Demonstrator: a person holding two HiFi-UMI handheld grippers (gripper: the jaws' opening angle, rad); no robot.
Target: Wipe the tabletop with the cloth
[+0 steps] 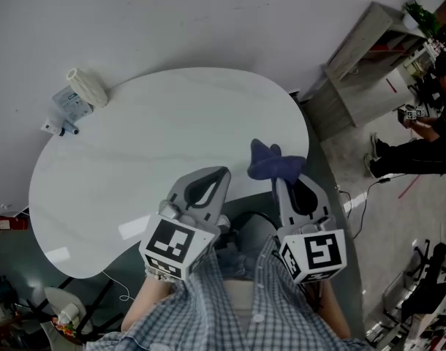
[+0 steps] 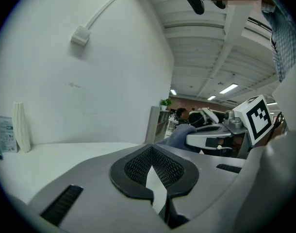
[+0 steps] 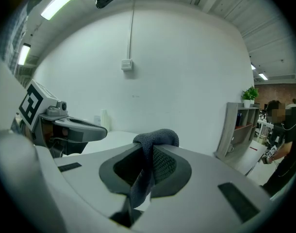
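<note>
Quick count: two grippers (left gripper (image 1: 214, 175), right gripper (image 1: 283, 181)), one blue cloth (image 1: 270, 161), one white table (image 1: 135, 137), one shelf unit (image 1: 358, 57).

Cool, even light fills the head view, a little dim and low in contrast. The white tabletop (image 1: 135, 145) carries pale glare patches near its front edge, and the floor (image 1: 22, 251) beneath it lies darker. Both gripper views are bent by a wide lens: the wall (image 2: 114, 81) curves and the corners fall to black. Ceiling strip lights (image 2: 229, 88) glow in the left gripper view. A tube light (image 3: 58, 4) is blown out at the right gripper view's top left, and far things there look soft.
</note>
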